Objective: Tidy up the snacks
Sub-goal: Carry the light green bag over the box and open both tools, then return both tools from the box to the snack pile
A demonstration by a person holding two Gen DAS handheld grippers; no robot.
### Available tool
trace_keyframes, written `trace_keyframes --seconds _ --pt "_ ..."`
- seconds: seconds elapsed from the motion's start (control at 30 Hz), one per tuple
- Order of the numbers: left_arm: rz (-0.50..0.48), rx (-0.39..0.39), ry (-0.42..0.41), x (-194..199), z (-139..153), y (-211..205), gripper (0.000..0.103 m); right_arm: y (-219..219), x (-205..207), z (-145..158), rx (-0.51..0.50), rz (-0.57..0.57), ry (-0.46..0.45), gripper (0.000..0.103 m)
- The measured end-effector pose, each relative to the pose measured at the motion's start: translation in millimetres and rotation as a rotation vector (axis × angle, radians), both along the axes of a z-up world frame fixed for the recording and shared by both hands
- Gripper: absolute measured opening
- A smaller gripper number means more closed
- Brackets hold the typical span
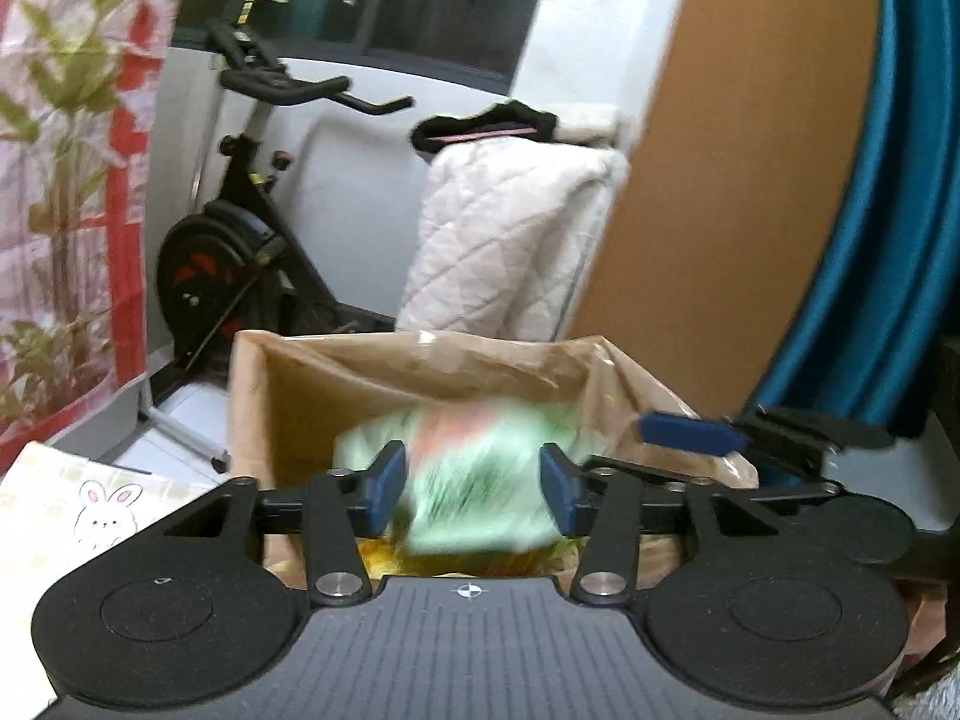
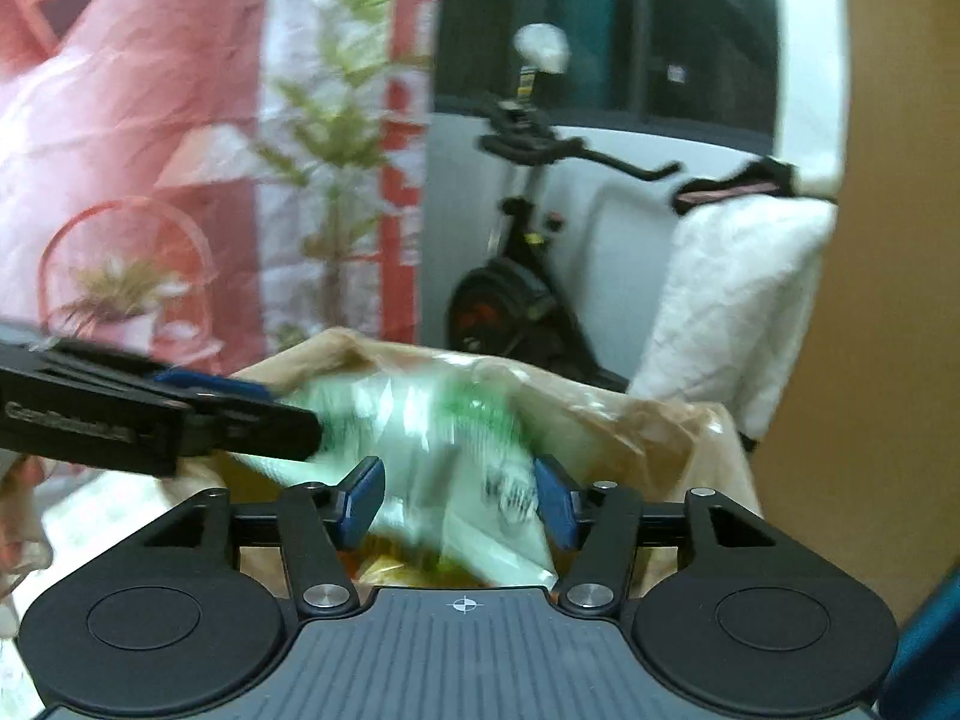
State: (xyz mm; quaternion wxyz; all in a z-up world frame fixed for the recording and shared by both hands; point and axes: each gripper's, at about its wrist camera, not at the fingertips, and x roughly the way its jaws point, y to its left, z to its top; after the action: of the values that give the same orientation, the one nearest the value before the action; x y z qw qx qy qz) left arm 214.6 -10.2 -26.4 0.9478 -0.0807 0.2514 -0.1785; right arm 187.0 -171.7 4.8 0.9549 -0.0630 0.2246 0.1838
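Observation:
A light green snack bag point(image 1: 468, 474), blurred by motion, sits at the mouth of a brown paper bag point(image 1: 312, 378). My left gripper point(image 1: 473, 483) is open, its blue pads either side of the green bag without clear contact. My right gripper point(image 2: 459, 495) is also open, with the green bag point(image 2: 432, 450) between its pads above the brown bag point(image 2: 630, 414). The right gripper's fingers point(image 1: 690, 432) show in the left wrist view at the bag's right rim. The left gripper's fingers point(image 2: 228, 402) reach in from the left in the right wrist view. Yellow packets point(image 1: 384, 558) lie deeper inside.
A cloth with a rabbit print point(image 1: 90, 510) covers the surface at left. An exercise bike point(image 1: 240, 228) and a white quilted bundle point(image 1: 510, 240) stand behind the bag. A brown board point(image 1: 750, 180) and a blue curtain point(image 1: 900, 210) are at right. A red floral sheet point(image 2: 150, 150) hangs at left.

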Motion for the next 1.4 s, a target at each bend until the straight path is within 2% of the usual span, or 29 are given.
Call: trace_keyframes --seconds 0.1,0.23,0.47,0.73,1.1,1.4 --pt "0.021 0.023 0.002 -4 -1 7 0.059 -16 -3 -6 0.071 -0.007 0.035 0.055" --pt "0.042 0.066 -0.018 -27 1 14 0.059 -26 -18 -11 0.039 -0.010 0.031 0.055" --pt "0.086 0.102 -0.036 -44 0 16 0.070 -38 -59 -14 0.036 -0.017 0.031 0.060" --pt "0.105 0.147 -0.061 -80 -1 13 0.070 -54 -97 -32 0.078 -0.038 0.061 0.060" --pt "0.151 0.126 0.005 -109 -36 18 0.070 -68 -130 -72 0.093 -0.073 0.102 0.060" --pt "0.163 0.113 0.075 -125 -71 24 0.070 -88 -154 -126 0.110 -0.136 0.189 0.060"
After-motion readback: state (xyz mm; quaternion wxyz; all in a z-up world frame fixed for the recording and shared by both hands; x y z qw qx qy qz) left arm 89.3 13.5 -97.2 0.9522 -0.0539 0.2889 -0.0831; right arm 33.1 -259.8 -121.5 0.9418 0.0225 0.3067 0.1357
